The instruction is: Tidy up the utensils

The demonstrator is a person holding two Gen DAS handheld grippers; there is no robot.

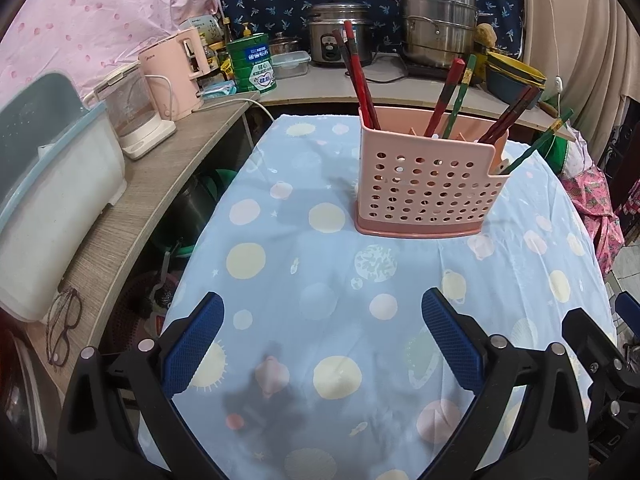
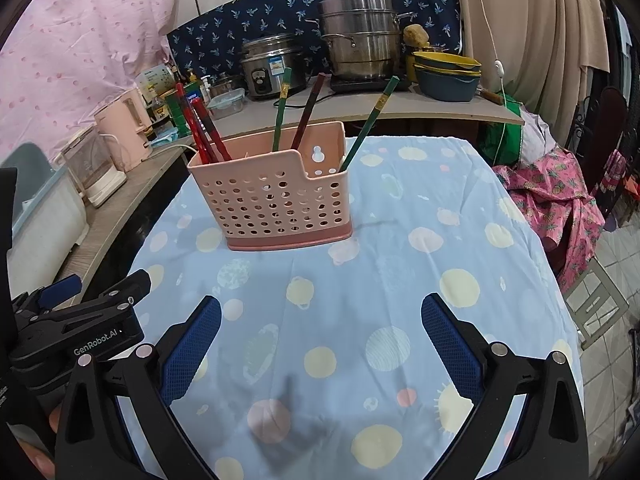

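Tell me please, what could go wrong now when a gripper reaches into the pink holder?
1. The green chopstick leans far out over the holder's low corner; a nudge may tip it out.
2. The pink holder looks light and stands on loose tablecloth; pulling the chopsticks sideways could topple or slide it.
3. The red chopsticks stand bunched, so gripping one may drag others.

Around the pink perforated holder [image 1: 428, 188], the tablecloth [image 1: 320, 264] was pale blue with yellow, pink and white dots; inside stood red chopsticks [image 1: 360, 80] and green chopsticks [image 2: 370, 120].
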